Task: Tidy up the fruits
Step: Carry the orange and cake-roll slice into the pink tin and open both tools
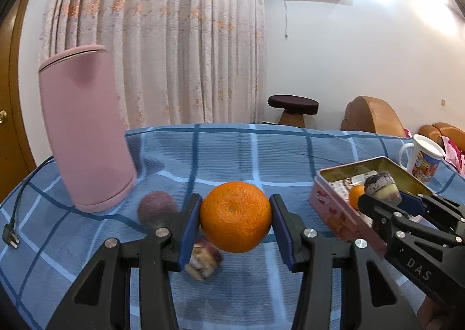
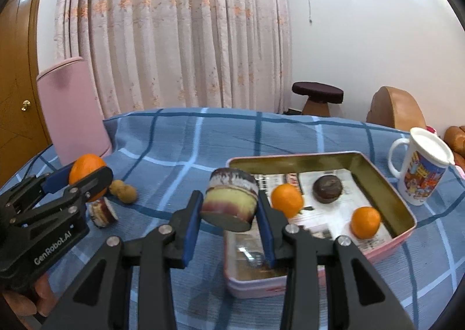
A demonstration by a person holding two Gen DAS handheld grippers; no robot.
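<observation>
Orange [image 1: 235,216] clamped in left gripper [image 1: 235,221], cake [image 2: 229,203] in right gripper [image 2: 229,213]

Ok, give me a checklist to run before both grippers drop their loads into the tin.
1. Left gripper shut on orange: ok.
2. Right gripper shut on cake: ok.
3. Tin open: ok.
4. Free floor space in tin among two oranges and chocolate cake: ok.
5. Cake over tin: cannot tell.
6. Orange over tin: not ok, off to the tin's left.
</observation>
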